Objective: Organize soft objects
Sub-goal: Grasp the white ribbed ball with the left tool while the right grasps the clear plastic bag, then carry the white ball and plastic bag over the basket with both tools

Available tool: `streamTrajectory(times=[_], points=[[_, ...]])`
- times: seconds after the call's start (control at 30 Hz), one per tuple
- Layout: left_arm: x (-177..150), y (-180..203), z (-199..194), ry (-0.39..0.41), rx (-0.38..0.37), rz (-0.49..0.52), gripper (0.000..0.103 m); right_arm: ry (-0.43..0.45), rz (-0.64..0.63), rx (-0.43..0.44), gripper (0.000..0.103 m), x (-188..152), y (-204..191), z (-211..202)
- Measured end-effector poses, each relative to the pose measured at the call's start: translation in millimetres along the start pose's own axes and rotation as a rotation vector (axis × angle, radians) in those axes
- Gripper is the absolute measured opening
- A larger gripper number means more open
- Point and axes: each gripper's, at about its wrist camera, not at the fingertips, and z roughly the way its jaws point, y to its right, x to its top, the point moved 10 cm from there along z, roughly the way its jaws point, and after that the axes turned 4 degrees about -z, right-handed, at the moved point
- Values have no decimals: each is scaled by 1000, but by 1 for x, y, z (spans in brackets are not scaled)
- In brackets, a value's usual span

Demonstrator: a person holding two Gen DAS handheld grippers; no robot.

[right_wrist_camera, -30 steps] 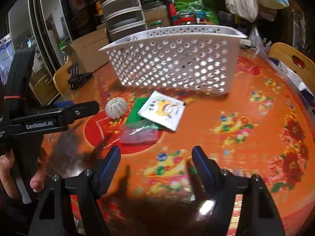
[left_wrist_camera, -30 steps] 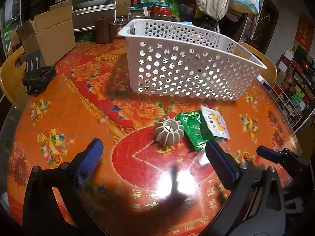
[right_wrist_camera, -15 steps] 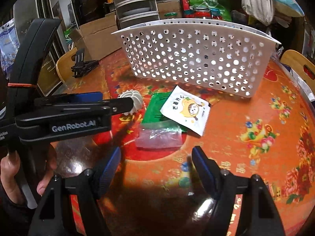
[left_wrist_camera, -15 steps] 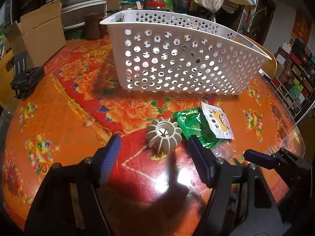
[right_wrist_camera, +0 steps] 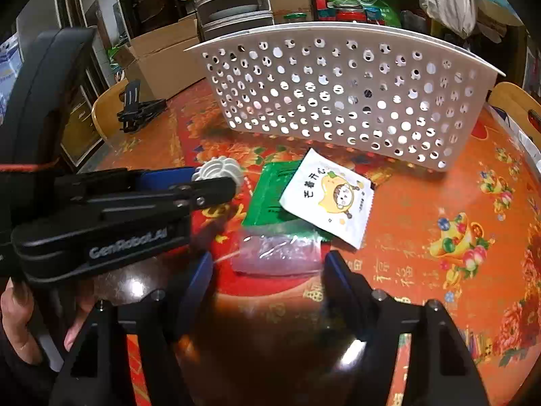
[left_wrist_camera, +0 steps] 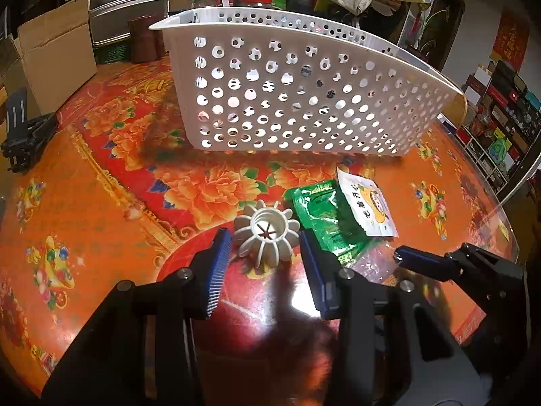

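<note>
A white ribbed ball (left_wrist_camera: 267,237) lies on the red patterned table (left_wrist_camera: 101,203), between the blue pads of my left gripper (left_wrist_camera: 265,240). Its jaws are closing and the pads meet the ball's sides. To the right lie a green packet (left_wrist_camera: 324,216), a white cartoon packet (left_wrist_camera: 367,206) and a clear plastic bag (right_wrist_camera: 277,253). My right gripper (right_wrist_camera: 270,270) hovers with its tips either side of the bag's near edge, jaws closing slightly, pads off the bag. Behind stands the white perforated basket (left_wrist_camera: 304,101).
A cardboard box (left_wrist_camera: 57,57) and a black clip stand (left_wrist_camera: 23,135) sit at the table's far left. A yellow chair back (right_wrist_camera: 514,101) rises behind the right rim. A hand (right_wrist_camera: 17,308) grips the left gripper's handle. Shelves and bags crowd the background.
My left gripper moved forward and down to the ribbed ball, and its jaws narrowed from wide to the ball's sides. My right gripper came closer to the clear bag and narrowed slightly.
</note>
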Motion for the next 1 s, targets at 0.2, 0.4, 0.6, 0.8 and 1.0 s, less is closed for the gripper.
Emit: streamTrajectory(times=[0.2,0.4,0.6,0.8,1.0], points=[[0,-5,-1,-2,-11,-10,40,4,10,-6,57,4,6,1],[-1,-4,-1,1,-8,-7,40,0,-9,-23,56,3,6,1],[-1,-3,-3,19,15,3,40,6,-35,-35,55,1,3,0],[1,0,-17,69,25,29,40,38,-38,-34,54,1,6,-13],[1,9,-37,113,19,56,40,90,-29,-15,54,3,9,-40]])
